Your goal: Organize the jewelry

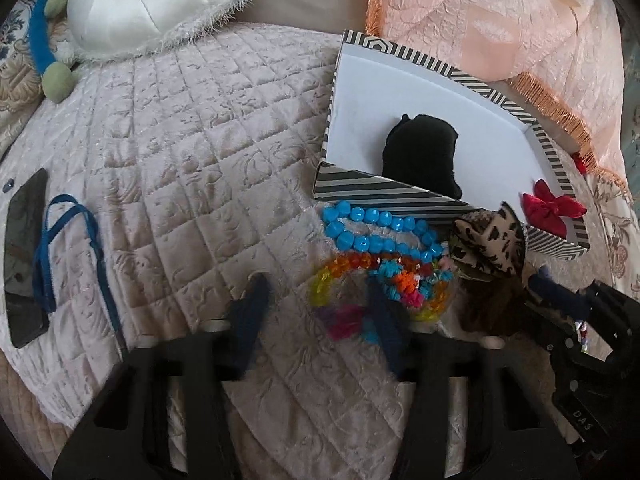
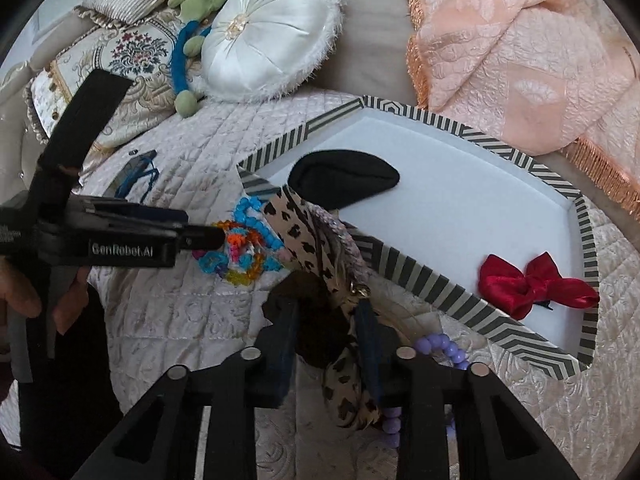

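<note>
A striped box (image 1: 384, 194) (image 2: 440, 280) with a white floor lies on the quilt and holds a black pouch (image 1: 420, 152) (image 2: 344, 180) and a red bow (image 1: 552, 204) (image 2: 532, 284). In front of it lie blue beads (image 1: 368, 228) (image 2: 248, 208), a multicoloured bead bracelet (image 1: 360, 264) (image 2: 240, 256) and purple beads (image 2: 444, 348). My left gripper (image 1: 316, 304) is open, low over the bracelets. My right gripper (image 2: 328, 320) (image 1: 560, 292) is shut on a leopard-print and brown scrunchie bundle (image 2: 320, 264) (image 1: 488, 248), held at the box's near wall.
A white round cushion (image 1: 160, 4) (image 2: 272, 36), a peach folded cover (image 1: 500, 20) (image 2: 520, 48) and patterned pillows (image 2: 120, 64) lie beyond. A phone with a blue cord (image 1: 28, 256) (image 2: 136, 172) lies at the left of the quilt.
</note>
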